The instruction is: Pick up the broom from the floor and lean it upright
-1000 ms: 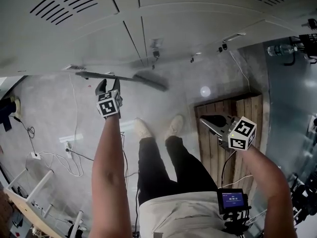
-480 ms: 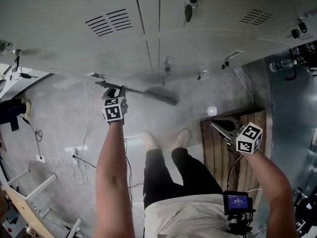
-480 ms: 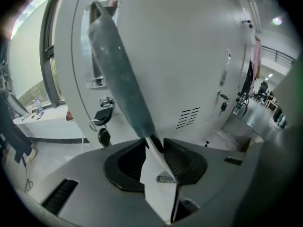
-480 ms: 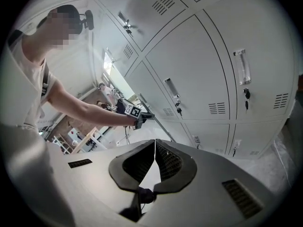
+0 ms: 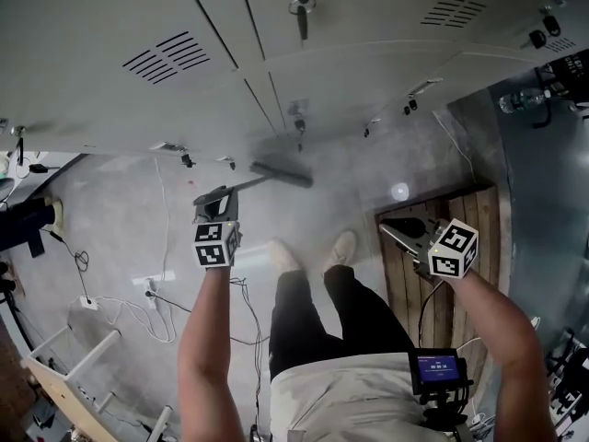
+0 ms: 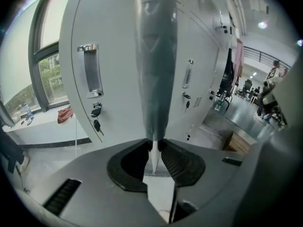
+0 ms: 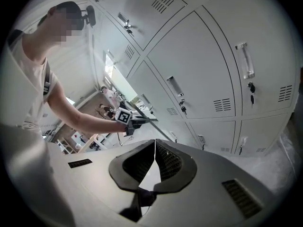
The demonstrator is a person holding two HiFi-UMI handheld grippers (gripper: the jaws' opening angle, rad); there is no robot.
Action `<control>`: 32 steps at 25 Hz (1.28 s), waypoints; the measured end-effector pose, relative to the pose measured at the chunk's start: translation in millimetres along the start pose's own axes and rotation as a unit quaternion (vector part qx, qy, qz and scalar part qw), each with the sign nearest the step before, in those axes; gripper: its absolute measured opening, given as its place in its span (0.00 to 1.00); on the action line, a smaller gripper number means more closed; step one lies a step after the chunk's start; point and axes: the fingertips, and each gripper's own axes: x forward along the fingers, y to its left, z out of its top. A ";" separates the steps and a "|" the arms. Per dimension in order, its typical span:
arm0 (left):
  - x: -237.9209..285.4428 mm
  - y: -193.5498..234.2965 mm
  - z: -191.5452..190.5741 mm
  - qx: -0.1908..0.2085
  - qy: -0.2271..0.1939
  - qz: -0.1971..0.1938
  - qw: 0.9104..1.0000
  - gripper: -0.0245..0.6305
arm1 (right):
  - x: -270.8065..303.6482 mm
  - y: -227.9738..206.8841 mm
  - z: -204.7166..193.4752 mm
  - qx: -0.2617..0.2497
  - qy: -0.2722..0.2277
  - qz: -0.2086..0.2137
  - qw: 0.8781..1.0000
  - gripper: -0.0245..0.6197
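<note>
Looking down, head view: left gripper holds the broom, handle running right toward lockers. Left gripper view: jaws, just closing, clamp the handle. Right gripper view: right gripper pressed together, empty, farther away.

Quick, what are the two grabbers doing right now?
Left gripper: jaws have just been closing, now clamped on the broom handle.
Right gripper: shut, holding nothing.
</note>
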 end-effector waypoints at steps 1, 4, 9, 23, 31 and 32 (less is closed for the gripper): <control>-5.5 -0.6 -0.2 -0.001 0.005 -0.005 1.000 0.17 | -1.5 -1.9 0.6 0.002 -0.003 -0.002 1.000 0.06; -14.7 -5.9 11.1 0.017 0.020 -0.030 0.999 0.17 | -7.4 -8.7 -0.9 0.010 -0.013 -0.009 1.000 0.06; 9.8 -15.7 34.5 0.095 0.104 -0.059 0.988 0.17 | -18.2 -17.0 -12.6 0.033 -0.022 -0.015 0.999 0.06; 160.6 -105.7 66.2 0.220 0.151 -0.049 0.963 0.17 | -49.3 -47.2 -29.1 0.073 -0.038 -0.050 0.995 0.06; 130.3 -80.2 62.8 0.192 0.123 -0.001 0.974 0.36 | -52.6 -50.2 -33.5 0.075 -0.041 -0.051 0.995 0.06; 119.5 -76.7 60.5 0.182 0.120 -0.001 0.976 0.36 | -52.1 -49.0 -30.2 0.071 -0.043 -0.050 0.995 0.06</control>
